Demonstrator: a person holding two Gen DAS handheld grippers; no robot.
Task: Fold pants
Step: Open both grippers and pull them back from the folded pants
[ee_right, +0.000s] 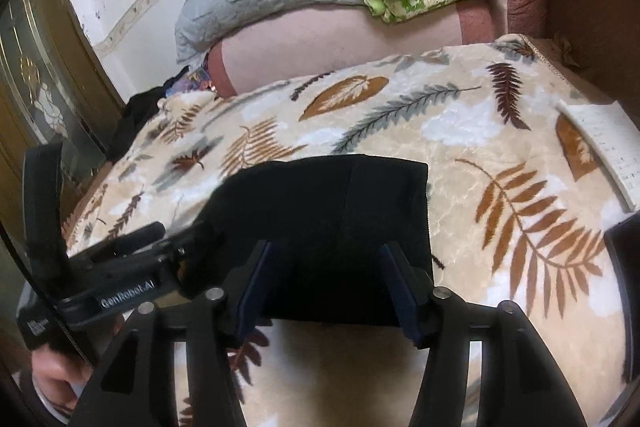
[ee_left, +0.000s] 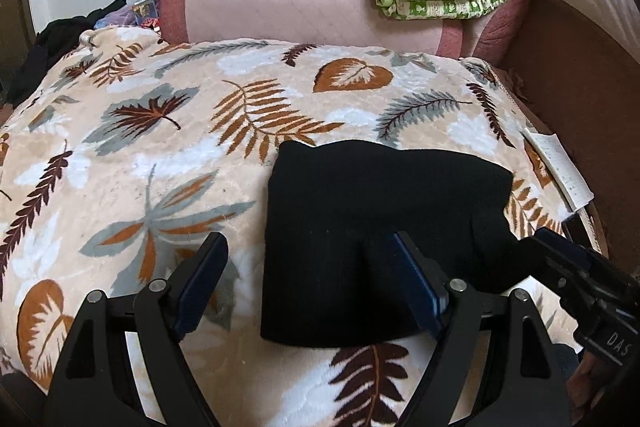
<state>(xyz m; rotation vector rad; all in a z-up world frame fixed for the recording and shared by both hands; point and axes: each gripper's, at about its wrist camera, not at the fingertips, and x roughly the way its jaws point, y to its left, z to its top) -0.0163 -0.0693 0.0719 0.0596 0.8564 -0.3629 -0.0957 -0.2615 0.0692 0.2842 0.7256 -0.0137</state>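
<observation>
- Black pants (ee_left: 372,243), folded into a compact block, lie on the leaf-print blanket (ee_left: 168,147)
- Left gripper (ee_left: 308,279): jaws open, at the pants' 7 o'clock
- Right gripper (ee_right: 326,287): jaws open over the pants' near edge

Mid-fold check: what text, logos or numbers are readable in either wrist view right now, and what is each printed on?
"GenRobot.AI": white lettering on the body of the left gripper, seen in the right wrist view.
"DAS": partial white letters on the body of the right gripper, cut off at the frame edge.
Small white label near the left gripper's handle: too blurred to read.
White paper at the bed's edge: print too small to read.
Black pants: no text visible.
</observation>
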